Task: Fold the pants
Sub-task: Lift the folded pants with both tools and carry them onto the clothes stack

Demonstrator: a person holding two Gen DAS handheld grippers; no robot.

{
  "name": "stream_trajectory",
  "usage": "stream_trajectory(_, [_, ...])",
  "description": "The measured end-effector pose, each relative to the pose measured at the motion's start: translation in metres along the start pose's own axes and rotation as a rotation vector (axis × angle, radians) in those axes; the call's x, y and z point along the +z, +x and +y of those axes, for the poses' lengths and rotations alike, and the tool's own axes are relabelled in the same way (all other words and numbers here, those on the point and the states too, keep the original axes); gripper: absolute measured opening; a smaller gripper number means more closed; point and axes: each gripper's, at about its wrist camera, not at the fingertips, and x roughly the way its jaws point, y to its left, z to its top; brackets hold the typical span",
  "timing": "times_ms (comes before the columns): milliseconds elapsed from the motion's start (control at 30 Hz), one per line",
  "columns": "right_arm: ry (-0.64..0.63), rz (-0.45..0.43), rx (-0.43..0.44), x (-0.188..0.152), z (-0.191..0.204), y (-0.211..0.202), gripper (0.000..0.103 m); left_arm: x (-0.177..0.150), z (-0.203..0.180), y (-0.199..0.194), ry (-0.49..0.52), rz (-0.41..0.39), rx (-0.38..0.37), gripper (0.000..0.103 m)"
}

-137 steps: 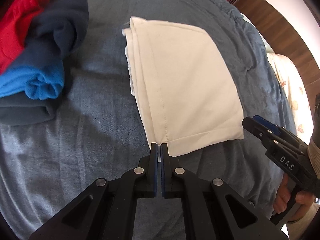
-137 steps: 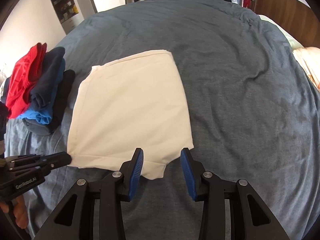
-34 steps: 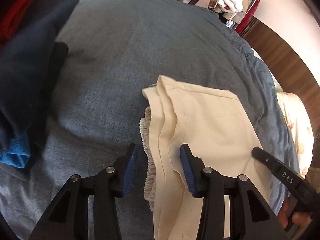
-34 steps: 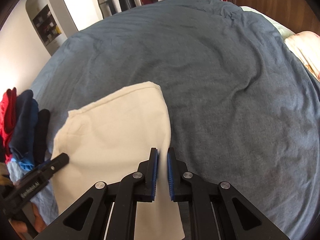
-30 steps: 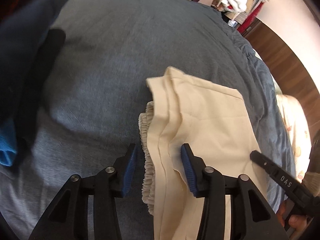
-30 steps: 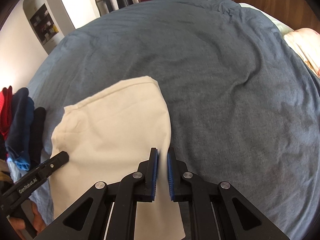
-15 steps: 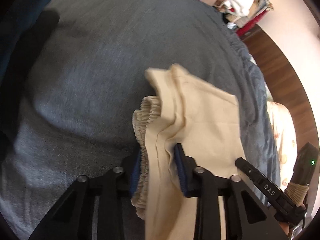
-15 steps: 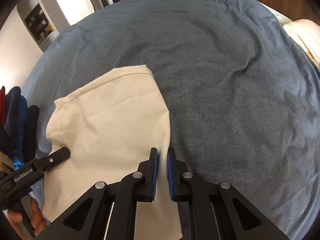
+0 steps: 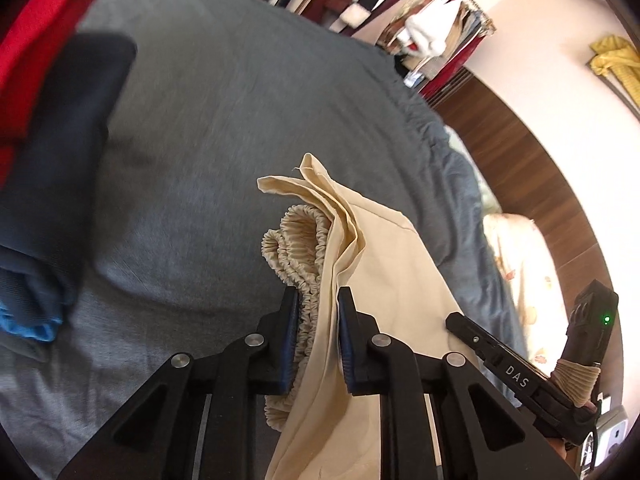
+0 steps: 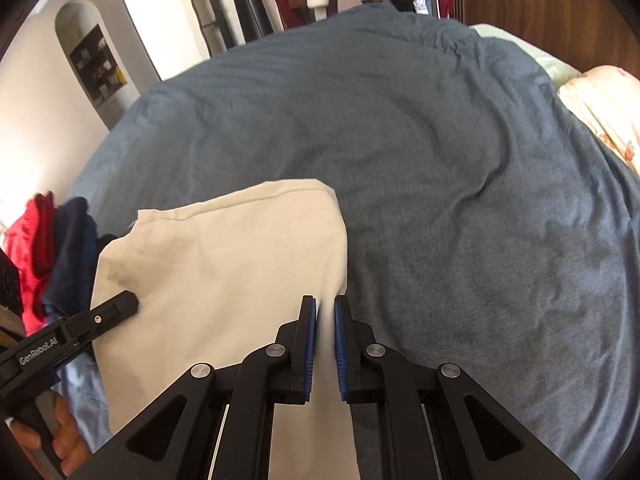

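- Cream-coloured folded pants point(image 9: 384, 280) lie on a bed covered with a grey-blue duvet point(image 9: 224, 120), toward the duvet's near edge, and both grippers grasp them.
- Left gripper point(image 9: 318, 336): its jaws are closing on the gathered elastic waistband point(image 9: 296, 240) and the folded layers beside it; the cloth sits between the blue pads and rises from the duvet, bunched and rumpled.
- Right gripper point(image 10: 325, 340): its jaws are clamped on the pants' opposite side edge, with a thin fold of cream fabric between the pads.
- In the right wrist view the pants point(image 10: 224, 280) form a smooth, roughly square panel, its far edge lying flat on the duvet point(image 10: 440, 160).
- Near the duvet's left edge, a stack of folded clothes point(image 9: 52, 120) in red, navy and bright blue lies just beside the pants.
- At the right edge of the bed a pale patterned pillow point(image 10: 600, 108) lies against a dark wooden headboard point(image 10: 540, 8).
- Beyond the far edge of the bed, hanging clothes point(image 9: 420, 20) fill a rack.
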Motion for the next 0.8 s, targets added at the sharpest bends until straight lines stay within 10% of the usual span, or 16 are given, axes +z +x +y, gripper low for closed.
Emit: stream_trajectory(800, [-0.196, -0.262, 0.292, 0.044, 0.199, -0.074, 0.010, 0.060, 0.077, -0.204, 0.074, -0.322, 0.174, 0.019])
